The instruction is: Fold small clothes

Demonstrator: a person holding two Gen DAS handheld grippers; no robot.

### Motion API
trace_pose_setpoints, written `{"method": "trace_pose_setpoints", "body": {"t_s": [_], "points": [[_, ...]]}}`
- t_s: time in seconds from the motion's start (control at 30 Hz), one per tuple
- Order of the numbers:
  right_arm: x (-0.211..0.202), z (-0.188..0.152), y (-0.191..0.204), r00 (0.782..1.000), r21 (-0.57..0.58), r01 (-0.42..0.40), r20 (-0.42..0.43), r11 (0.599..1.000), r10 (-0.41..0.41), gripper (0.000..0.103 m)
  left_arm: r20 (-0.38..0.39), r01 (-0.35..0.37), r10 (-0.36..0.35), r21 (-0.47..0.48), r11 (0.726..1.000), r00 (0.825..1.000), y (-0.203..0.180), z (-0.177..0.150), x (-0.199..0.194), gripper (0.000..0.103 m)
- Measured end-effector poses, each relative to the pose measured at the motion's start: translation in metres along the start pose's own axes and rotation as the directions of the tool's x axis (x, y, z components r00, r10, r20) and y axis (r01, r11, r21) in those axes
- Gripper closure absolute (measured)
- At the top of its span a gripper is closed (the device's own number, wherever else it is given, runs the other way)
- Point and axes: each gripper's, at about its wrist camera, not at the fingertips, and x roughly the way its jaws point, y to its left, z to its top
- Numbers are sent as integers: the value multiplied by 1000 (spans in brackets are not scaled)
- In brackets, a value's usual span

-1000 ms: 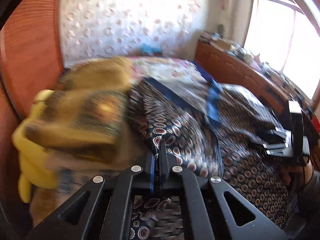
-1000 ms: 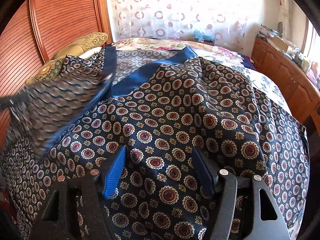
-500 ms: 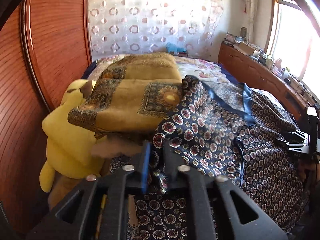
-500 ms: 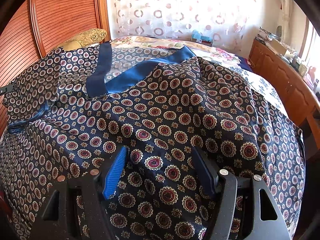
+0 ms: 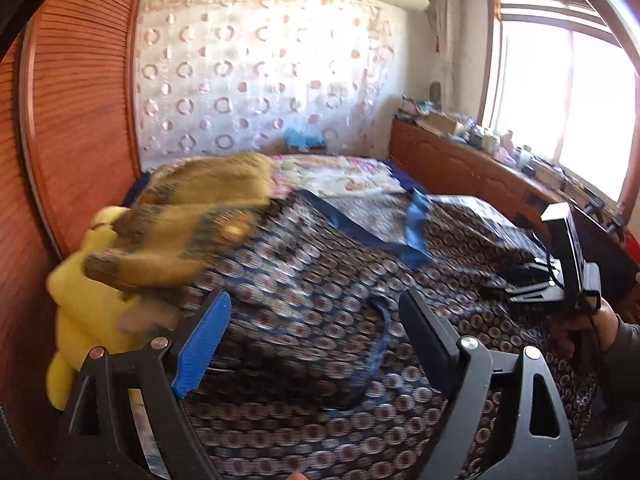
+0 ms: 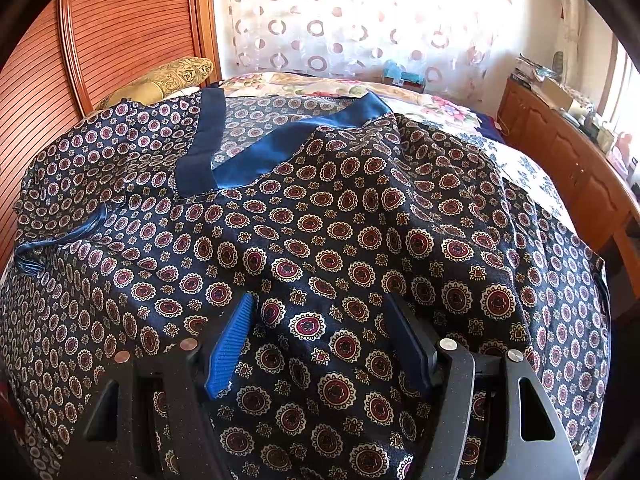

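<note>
On the bed, a navy medallion-print garment (image 6: 320, 208) with blue neckline trim lies spread toward the headboard edge; the left gripper (image 5: 316, 344), jaws just opened and empty, and the right gripper (image 6: 324, 344), wide and holding nothing, should next pinch matching edges evenly.

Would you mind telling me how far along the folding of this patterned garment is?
Done: the navy medallion-print garment lies spread flat on the bed, blue collar band up. In hand: nothing; the left gripper has just opened above the cloth, and the right gripper hovers open. Left: every fold.
</note>
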Motion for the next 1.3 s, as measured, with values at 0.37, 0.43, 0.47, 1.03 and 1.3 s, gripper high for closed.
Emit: {"method": "trace_pose_setpoints", "body": {"t_s": [0.37,0.43,0.47,1.03,1.3], "points": [[0,0,0,1000,0,0,0,1000,0,31,-133,5,3,59,998,991,-47,-11,53,17],[0,0,0,1000,0,0,0,1000,0,31,-158,-5,16,70,998,987,-51,-12,62,17],[0,0,0,1000,0,0,0,1000,0,31,-171,-9,21,72,997,985,-52,-13,66,17],[-1,0,0,1000,-1,0,0,1000,0,30,-310,-20,55,115,993,949,-59,-25,110,15],[-12,-3,-9,1000,-5,-10,27,1000,10,30,-315,-10,45,111,994,948,-58,-26,112,13]]}}
